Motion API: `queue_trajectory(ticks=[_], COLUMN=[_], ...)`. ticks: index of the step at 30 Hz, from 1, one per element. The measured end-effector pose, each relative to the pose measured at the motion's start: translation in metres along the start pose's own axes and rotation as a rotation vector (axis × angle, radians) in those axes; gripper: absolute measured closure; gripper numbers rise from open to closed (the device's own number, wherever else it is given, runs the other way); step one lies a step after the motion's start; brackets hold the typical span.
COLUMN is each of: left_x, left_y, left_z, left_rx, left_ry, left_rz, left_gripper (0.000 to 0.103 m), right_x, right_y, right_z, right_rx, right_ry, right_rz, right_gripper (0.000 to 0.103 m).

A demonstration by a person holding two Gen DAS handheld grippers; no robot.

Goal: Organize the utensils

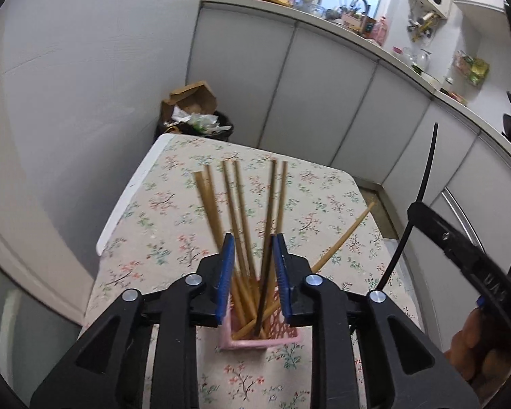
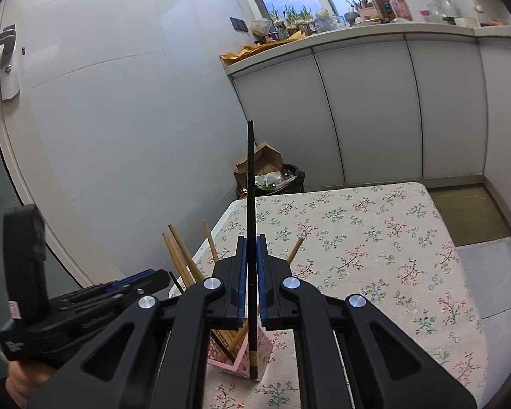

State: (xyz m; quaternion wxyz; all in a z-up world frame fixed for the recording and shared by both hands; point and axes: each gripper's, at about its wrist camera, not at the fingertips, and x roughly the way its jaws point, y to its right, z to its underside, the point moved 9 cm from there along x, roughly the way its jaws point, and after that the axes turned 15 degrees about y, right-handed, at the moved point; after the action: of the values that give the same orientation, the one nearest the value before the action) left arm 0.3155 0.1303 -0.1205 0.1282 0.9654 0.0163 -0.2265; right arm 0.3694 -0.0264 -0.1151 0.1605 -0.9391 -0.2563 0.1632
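A pink lattice utensil holder [image 1: 255, 339] stands on the floral tablecloth and holds several bamboo chopsticks [image 1: 238, 201] and one dark chopstick. My left gripper [image 1: 253, 252] is open just above the holder, its blue pads on either side of the sticks, touching none that I can see. My right gripper [image 2: 252, 262] is shut on a black chopstick [image 2: 251, 184], held upright with its lower end over the holder [image 2: 242, 358]. That black chopstick [image 1: 422, 191] and the right gripper also show at the right of the left wrist view.
The floral table [image 2: 374, 259] has a white edge at the left. A black bin [image 1: 201, 124] full of rubbish and cardboard stands beyond the table. White cabinets [image 2: 364, 109] and a cluttered counter line the far wall. A door with a handle [image 2: 6, 64] is at the left.
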Motion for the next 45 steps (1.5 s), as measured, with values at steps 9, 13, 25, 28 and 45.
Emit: queue_trajectory(ticks=[9,13,25,28,45], left_x=[-0.016,-0.017,-0.026,-0.033,-0.193], left_y=[-0.031,-0.035,-0.044,-0.038,0.017], left_z=[-0.014,-0.013,-0.019,-0.022,0.041], left_rx=[-0.124,-0.114,-0.09,-0.094,0.043], left_ry=[-0.002,-0.013,0.004,0.004,0.008], left_rz=[-0.02,-0.022,-0.035,-0.029,-0.141], left_gripper=[0.068,0.068,0.066,0.065,0.007], right_x=[0.019,0.031,0.019,-0.005,-0.222], right_y=[-0.025,-0.032,-0.033,-0.026,-0.045], right_z=[0.013,0.03,0.042,0.033,0.027], right_rx=[-0.02,-0.075,-0.093,-0.043,-0.024], right_ry=[0.072,0.055,-0.044,-0.05,-0.146], right_rz=[0.007,0.023,0.039,0.058,0.098], right_gripper=[0.097,0.097,0.096,0.091,0.018])
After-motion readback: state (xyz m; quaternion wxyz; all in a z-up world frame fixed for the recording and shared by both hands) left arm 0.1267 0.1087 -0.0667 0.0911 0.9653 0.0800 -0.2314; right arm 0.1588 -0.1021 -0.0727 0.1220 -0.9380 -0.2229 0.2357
